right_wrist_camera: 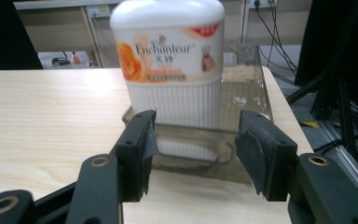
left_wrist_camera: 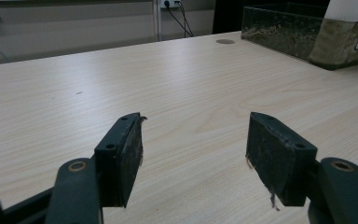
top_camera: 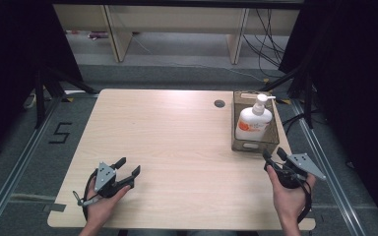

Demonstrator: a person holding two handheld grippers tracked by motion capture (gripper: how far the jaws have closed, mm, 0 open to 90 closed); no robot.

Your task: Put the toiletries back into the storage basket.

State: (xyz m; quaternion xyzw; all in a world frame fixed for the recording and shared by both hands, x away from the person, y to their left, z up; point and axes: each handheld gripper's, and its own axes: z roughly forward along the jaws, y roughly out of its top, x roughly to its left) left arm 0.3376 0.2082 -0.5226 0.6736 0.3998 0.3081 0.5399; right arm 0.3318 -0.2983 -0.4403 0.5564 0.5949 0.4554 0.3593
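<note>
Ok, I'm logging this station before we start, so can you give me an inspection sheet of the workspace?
Surface: light wood table, cable hole near far edge.
Job's things: white pump bottle upright in translucent bin, far right.
Clutter: nothing seen.
Grippers: left gripper near left, jaws open, empty; right gripper just before the bin, jaws open, empty.
Cables: black cable at right wrist; loose cables on floor behind.
Surroundings: black curtains, floor mark "5".
</note>
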